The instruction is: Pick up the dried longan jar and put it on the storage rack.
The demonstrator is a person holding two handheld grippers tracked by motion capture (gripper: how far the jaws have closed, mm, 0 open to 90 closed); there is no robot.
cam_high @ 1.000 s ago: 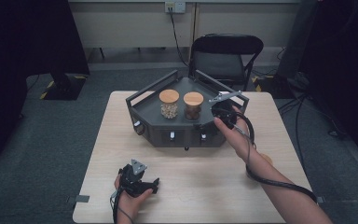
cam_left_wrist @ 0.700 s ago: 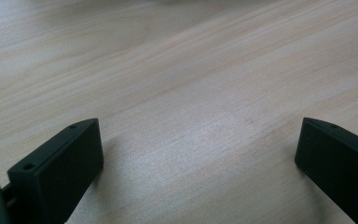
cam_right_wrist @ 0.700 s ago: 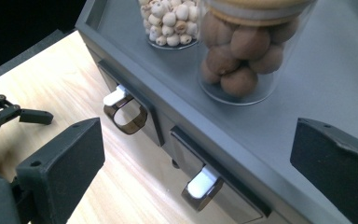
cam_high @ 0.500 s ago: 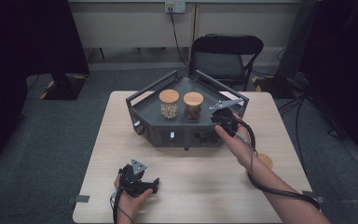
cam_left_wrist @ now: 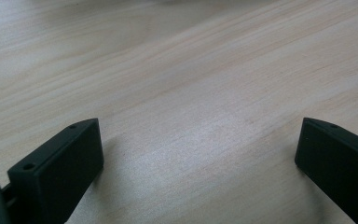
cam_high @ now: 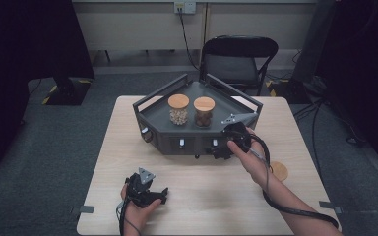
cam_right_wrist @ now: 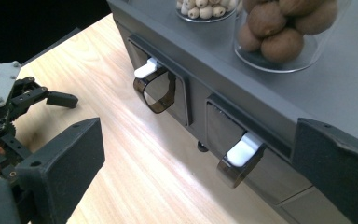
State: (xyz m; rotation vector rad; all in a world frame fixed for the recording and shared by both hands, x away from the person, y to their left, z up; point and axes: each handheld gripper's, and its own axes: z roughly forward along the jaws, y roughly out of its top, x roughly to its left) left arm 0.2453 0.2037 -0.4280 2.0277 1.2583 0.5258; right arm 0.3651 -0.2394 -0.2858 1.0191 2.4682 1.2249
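Presently, right gripper [cam_right_wrist: 200, 172] is held spread before the cabinet [cam_high: 197, 142]; drawer handle [cam_right_wrist: 240, 158] lies just ahead between its jaws; left gripper [cam_high: 145, 189], spread, is parked well apart.

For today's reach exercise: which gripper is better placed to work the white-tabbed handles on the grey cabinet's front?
Probably the right gripper: it hovers open at the cabinet front, the nearer handle between its jaws' line. The left gripper sits open, low over bare table, farther off.
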